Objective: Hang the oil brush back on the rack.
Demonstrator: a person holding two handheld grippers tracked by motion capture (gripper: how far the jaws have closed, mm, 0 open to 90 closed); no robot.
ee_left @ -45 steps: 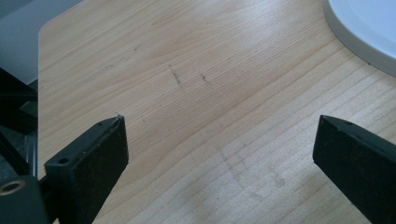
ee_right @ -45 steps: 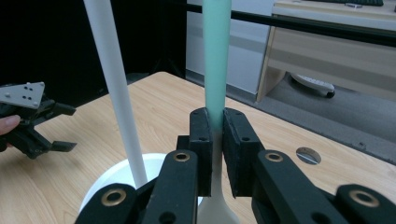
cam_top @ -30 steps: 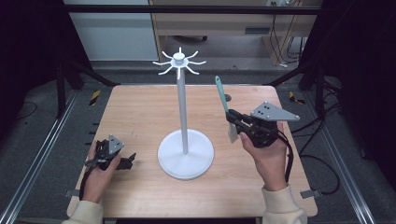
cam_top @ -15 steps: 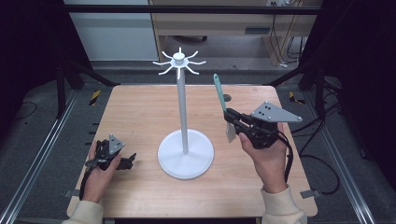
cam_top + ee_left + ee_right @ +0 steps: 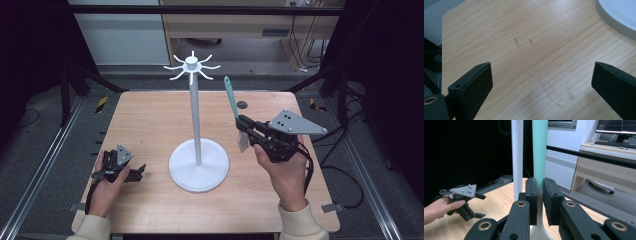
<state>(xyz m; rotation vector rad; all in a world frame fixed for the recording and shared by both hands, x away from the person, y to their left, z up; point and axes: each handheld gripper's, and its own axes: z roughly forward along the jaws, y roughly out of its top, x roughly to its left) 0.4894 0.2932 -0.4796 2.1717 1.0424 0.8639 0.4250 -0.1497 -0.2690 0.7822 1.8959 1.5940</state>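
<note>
Right gripper (image 5: pixel 243 131) jaws clamped on a spatula (image 5: pixel 234 111) at the neck, held upright above the wooden worktop (image 5: pixel 150 125), just right of the stand's pole. Spatula: mint-green handle on top, pale whitish blade below the jaws; smooth, looks like silicone or plastic. In the right gripper view the handle top is cut off by the frame and the blade (image 5: pixel 539 230) is mostly hidden behind the jaws. Left gripper (image 5: pixel 137 172) rests at the near-left of the worktop, jaws spread wide, nothing between them. Farther back, white stand (image 5: pixel 196 125): round flat base, thin pole, curved hooks radiating on top.
</note>
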